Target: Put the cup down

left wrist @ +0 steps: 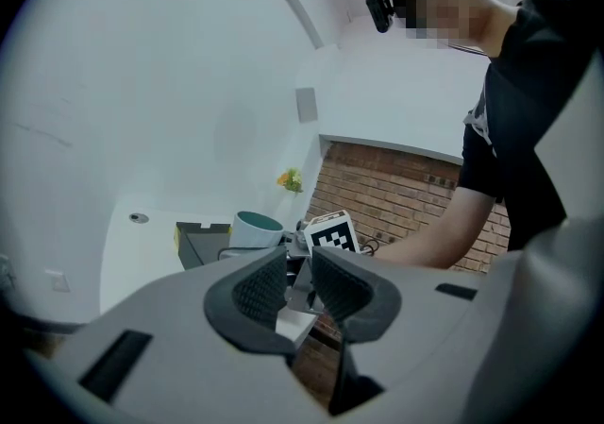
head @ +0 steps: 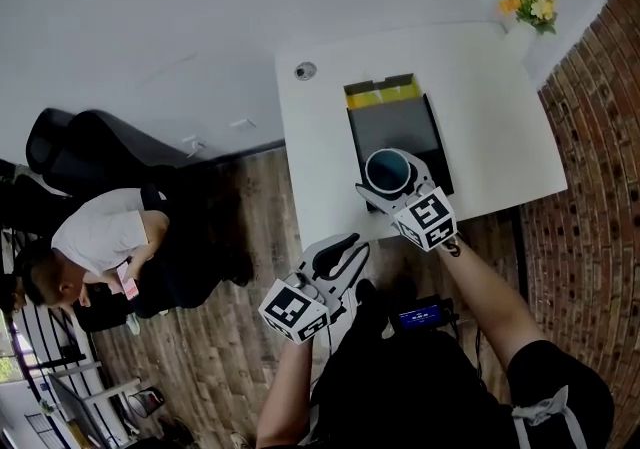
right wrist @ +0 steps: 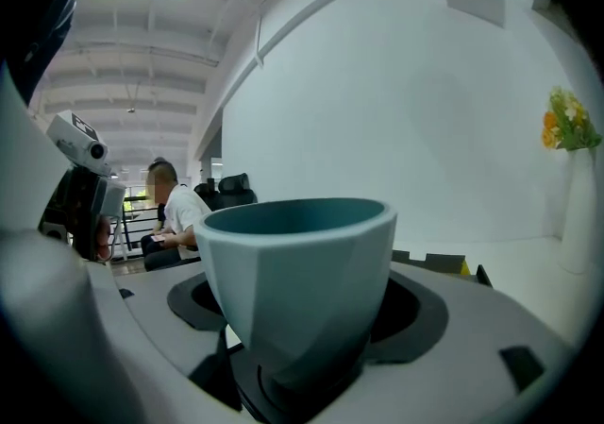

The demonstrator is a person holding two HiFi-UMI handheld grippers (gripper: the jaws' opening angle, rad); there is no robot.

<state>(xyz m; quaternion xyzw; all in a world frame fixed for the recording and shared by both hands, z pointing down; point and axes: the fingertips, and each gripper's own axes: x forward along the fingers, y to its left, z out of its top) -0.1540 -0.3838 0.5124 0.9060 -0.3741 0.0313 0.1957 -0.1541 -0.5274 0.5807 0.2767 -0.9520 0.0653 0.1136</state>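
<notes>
A teal cup [head: 389, 170] [right wrist: 294, 271] stands upright between the fingers of my right gripper [head: 392, 181] [right wrist: 302, 307], which is shut on its lower body. It is over the near end of a black tray [head: 397, 127] on the white table [head: 480, 107]. Whether its base touches the tray is hidden. In the left gripper view the cup [left wrist: 256, 228] shows beside the right gripper's marker cube [left wrist: 330, 231]. My left gripper [head: 345, 249] [left wrist: 293, 280] is off the table's front edge, over the floor, its pads nearly together with nothing between them.
A yellow piece [head: 380, 92] lies at the tray's far end. A small round object [head: 305, 70] sits at the table's far left corner and yellow flowers [head: 530, 5] at the far right. A brick wall [head: 600, 187] is on the right; a seated person [head: 100, 237] is on the left.
</notes>
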